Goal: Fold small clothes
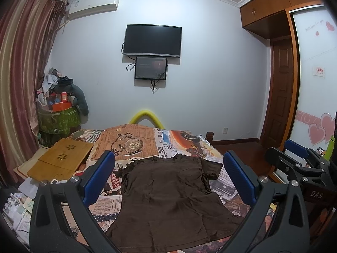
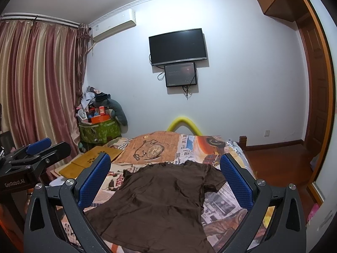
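Note:
A small dark brown T-shirt (image 1: 168, 198) lies spread flat on the patterned bed cover (image 1: 134, 145), hem toward me, collar and sleeves at the far end. It also shows in the right wrist view (image 2: 155, 202). My left gripper (image 1: 168, 168) is open and empty, held above the shirt's near part, its blue pads (image 1: 99, 177) wide apart. My right gripper (image 2: 166, 175) is open and empty too, above the shirt. Each gripper shows at the edge of the other's view: the right gripper (image 1: 303, 158) and the left gripper (image 2: 40, 149).
A wooden lap tray (image 1: 61, 158) lies on the bed's left side, with papers and small items (image 1: 19, 208) beside it. A green bin piled with clutter (image 1: 59, 113) stands in the corner by the curtain (image 1: 19, 80). Wooden floor (image 2: 280, 164) and a wardrobe (image 1: 313, 80) are on the right.

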The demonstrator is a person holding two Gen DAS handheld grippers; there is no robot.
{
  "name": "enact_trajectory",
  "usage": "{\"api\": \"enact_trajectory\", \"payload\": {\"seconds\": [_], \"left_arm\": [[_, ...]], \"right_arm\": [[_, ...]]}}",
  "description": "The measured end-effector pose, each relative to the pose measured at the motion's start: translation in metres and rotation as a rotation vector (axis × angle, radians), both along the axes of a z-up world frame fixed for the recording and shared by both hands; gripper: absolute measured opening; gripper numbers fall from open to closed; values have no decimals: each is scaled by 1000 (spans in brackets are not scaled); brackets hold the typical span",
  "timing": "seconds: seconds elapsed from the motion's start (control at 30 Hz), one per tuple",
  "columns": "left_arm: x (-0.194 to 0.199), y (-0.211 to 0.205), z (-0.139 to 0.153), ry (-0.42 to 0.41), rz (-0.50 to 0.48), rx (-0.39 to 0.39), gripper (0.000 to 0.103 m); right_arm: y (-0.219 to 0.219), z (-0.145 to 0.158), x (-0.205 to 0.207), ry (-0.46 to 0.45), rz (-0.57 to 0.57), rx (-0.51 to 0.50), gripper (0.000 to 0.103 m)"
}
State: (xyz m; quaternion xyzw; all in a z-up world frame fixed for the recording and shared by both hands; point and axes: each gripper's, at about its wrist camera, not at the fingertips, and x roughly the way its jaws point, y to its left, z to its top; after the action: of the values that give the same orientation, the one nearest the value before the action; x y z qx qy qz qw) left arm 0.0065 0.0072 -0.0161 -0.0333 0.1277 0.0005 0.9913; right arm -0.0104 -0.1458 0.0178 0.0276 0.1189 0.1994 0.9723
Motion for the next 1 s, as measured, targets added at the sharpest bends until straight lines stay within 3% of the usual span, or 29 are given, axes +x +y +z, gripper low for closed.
{"api": "enact_trajectory", "payload": {"seconds": [1.0], "left_arm": [[2,2,3,8,-3,-2,103]], "right_arm": [[1,1,14,25,-5,0,103]]}}
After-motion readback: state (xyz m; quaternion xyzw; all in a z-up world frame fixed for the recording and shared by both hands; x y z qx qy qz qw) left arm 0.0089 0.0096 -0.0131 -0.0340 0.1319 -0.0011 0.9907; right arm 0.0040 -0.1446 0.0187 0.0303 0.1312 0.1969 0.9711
